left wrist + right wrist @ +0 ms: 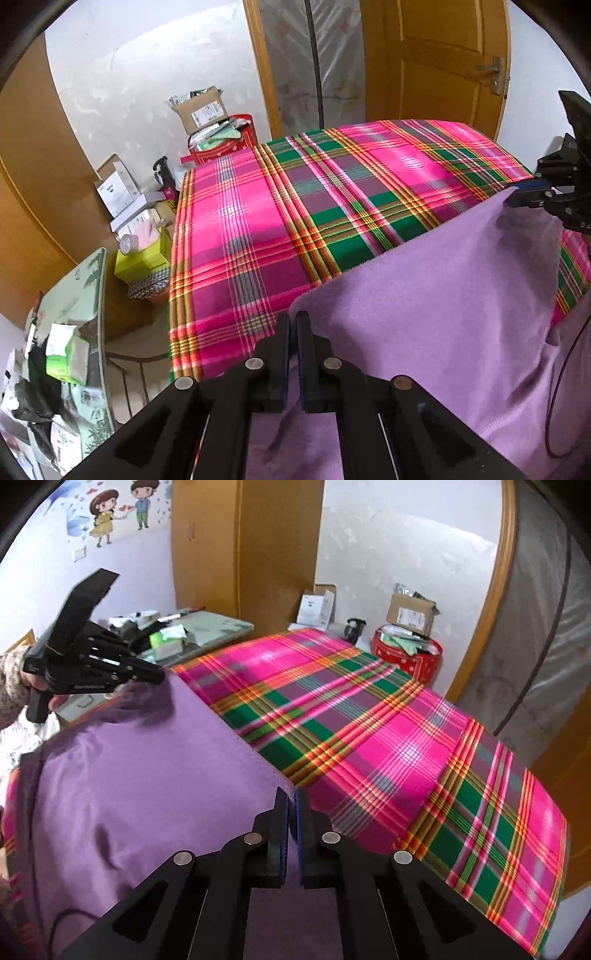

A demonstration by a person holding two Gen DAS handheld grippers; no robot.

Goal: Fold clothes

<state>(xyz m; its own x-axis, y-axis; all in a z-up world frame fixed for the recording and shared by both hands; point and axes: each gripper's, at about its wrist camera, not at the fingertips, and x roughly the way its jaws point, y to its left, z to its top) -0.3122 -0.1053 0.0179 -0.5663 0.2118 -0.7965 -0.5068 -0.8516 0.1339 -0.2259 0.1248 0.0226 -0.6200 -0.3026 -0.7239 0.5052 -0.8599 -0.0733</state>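
A purple garment (443,295) is held up by its top edge, stretched between both grippers above the plaid bed (258,221). My left gripper (293,321) is shut on the garment's left corner. It also shows in the right wrist view at upper left, the left gripper (157,675) held by a hand in a knit sleeve. My right gripper (292,797) is shut on the other corner of the purple garment (129,775). From the left wrist view the right gripper (517,195) pinches the cloth at far right. The garment's lower part hangs out of sight.
The bed (406,738) wears a pink, green and orange plaid sheet. Beyond its far end stand a red drum (406,657) and cardboard boxes (201,110). A cluttered glass-topped table (74,295) sits on the left. A wooden door (436,55) is at the back. A black cable (554,387) hangs near the garment.
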